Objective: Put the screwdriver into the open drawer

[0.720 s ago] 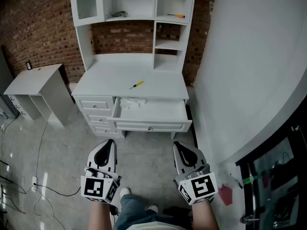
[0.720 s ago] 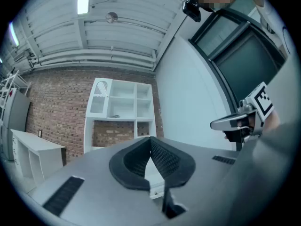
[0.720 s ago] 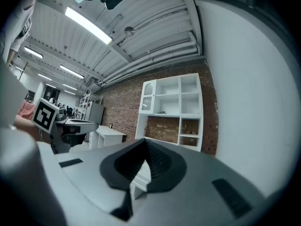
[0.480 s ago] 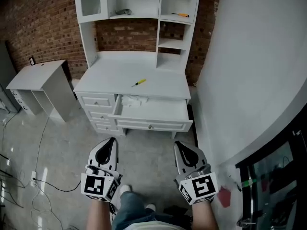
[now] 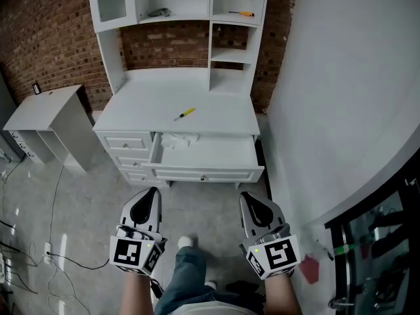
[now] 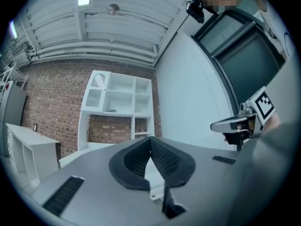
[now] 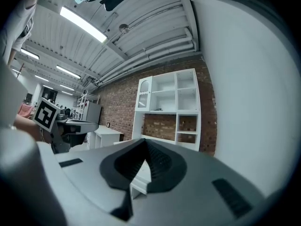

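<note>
The screwdriver (image 5: 184, 114) lies on the worktop (image 5: 220, 107) well ahead, slanting near-left to far-right, slightly nearer the left hand-held gripper (image 5: 152, 191) than the right hand-held gripper (image 5: 247, 196); all 2 closed, empty.

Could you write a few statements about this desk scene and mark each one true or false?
1. The yellow screwdriver lies on the desk top. True.
2. The drawer is shut. False: it stands pulled out, open.
3. The left gripper holds the screwdriver. False: its jaws are together on nothing, and it is short of the desk.
4. A second screwdriver lies in the upper right compartment of the hutch. True.
5. The drawer is bare inside. False: a crumpled white thing lies at its left end.
</note>
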Available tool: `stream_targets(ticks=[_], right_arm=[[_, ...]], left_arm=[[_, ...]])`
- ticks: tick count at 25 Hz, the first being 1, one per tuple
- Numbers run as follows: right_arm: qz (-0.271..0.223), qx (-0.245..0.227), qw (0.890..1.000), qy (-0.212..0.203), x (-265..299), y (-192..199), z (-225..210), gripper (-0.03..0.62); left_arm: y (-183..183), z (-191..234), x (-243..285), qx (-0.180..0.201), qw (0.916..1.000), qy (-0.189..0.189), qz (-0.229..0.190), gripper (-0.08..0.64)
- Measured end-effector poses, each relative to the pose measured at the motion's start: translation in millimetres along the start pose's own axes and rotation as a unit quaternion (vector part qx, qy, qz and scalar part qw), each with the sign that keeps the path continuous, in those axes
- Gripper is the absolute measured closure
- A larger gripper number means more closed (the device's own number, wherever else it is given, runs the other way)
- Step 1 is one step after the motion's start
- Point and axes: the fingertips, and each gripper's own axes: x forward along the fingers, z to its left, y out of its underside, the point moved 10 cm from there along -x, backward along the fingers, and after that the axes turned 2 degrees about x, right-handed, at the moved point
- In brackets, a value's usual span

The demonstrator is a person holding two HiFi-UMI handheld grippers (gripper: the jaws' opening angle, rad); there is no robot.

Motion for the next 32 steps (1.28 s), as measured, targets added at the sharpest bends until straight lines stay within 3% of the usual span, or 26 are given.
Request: stream_targets(ticks=[12, 22, 32], right_arm=[[0.027, 0.001, 0.999, 0.028, 146.1, 6.9, -44.1, 0.581], [0.045, -0.007, 0.997, 0.055, 287.0, 3.8, -59.5, 0.581], [0.091, 0.005, 0.994, 0.067, 342.7, 26.0, -83.8, 0.581]], left_arm=[[27.7, 99.6, 145.1, -0.025, 0.9996, 0.014, 0.002, 0.546], [44.7, 194.7, 267.4, -0.025, 0.9981, 0.055, 0.011, 0.546], [84.4, 218.2, 340.5, -0.035, 0.9919, 0.099, 0.071, 0.533]])
